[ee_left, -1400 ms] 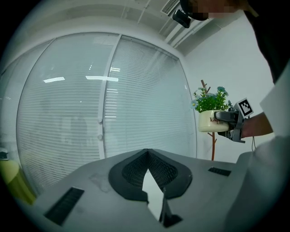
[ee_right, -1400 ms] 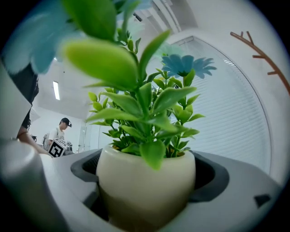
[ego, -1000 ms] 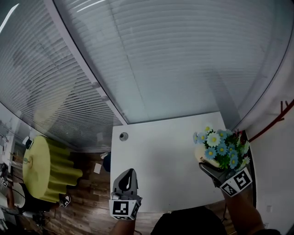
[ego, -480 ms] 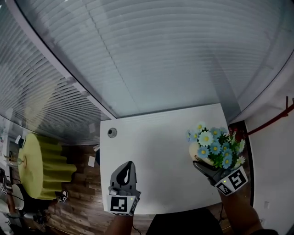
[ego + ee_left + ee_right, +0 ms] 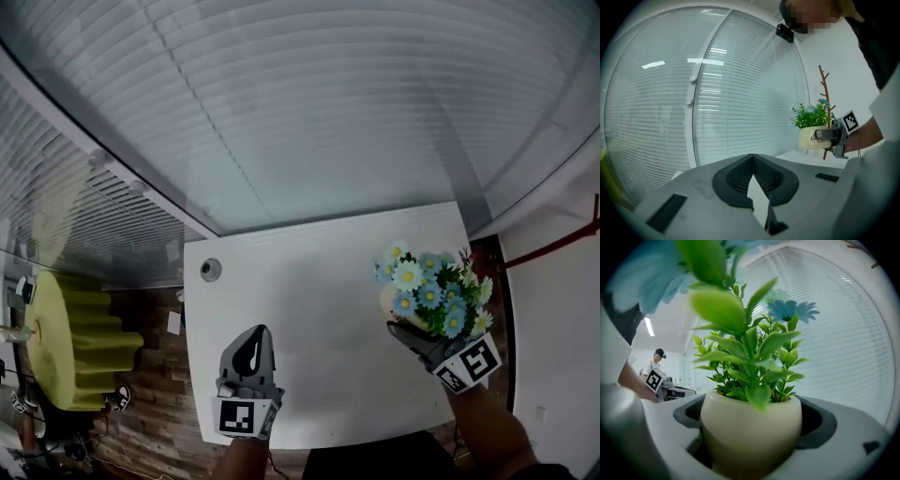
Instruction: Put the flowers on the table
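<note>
A cream pot (image 5: 387,302) of blue and white flowers (image 5: 429,289) with green leaves hangs over the right part of the white table (image 5: 319,281). My right gripper (image 5: 410,330) is shut on the pot. In the right gripper view the pot (image 5: 750,441) fills the space between the jaws, with leaves (image 5: 750,352) rising above it. In the left gripper view the pot (image 5: 812,138) looks just above the tabletop; I cannot tell if its base touches. My left gripper (image 5: 254,332) hovers over the table's front left, shut and holding nothing (image 5: 751,156).
A round grommet (image 5: 211,270) sits in the table's far left corner. Glass walls with blinds (image 5: 309,103) stand behind the table. A red-brown coat stand (image 5: 562,246) is at the right. A yellow seat (image 5: 70,342) stands on the wooden floor at the left.
The right gripper has carried the pot a little to the left, further in over the table. The left gripper has stayed near the front left edge. The head view has shifted.
</note>
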Demonstrator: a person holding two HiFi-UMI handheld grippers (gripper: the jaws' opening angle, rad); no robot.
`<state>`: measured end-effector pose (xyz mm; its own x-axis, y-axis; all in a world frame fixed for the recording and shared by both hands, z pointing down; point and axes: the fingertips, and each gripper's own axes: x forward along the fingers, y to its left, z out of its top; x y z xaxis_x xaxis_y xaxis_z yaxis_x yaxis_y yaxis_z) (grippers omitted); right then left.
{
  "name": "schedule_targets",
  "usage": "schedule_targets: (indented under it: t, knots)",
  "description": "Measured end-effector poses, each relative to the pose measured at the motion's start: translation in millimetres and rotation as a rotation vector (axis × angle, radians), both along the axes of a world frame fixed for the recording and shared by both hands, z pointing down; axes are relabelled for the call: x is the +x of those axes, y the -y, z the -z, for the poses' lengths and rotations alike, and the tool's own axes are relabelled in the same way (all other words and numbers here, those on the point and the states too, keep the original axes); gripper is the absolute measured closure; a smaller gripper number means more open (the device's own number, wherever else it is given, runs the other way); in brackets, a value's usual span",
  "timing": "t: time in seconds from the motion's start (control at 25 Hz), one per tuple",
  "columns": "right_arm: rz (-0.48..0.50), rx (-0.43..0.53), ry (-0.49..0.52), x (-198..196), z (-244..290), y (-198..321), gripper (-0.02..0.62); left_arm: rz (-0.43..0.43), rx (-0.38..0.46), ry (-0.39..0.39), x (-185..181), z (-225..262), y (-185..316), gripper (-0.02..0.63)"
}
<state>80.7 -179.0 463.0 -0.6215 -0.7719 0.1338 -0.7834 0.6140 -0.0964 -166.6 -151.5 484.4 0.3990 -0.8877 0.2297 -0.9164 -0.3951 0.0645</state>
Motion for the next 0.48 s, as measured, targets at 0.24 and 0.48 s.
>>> schedule_targets:
  t: [0.24,0.48]
  knots:
    - [0.033,-0.032,-0.045,-11.5,-30.9,-2.3,0.044,0.001,0.0,0.027,5.9,-10.2,4.5,0.606]
    - [0.04,-0.055,-0.079,-21.7,-57.5,-3.5,0.044,0.002,0.006,0.08,6.5,-18.9,2.8,0.606]
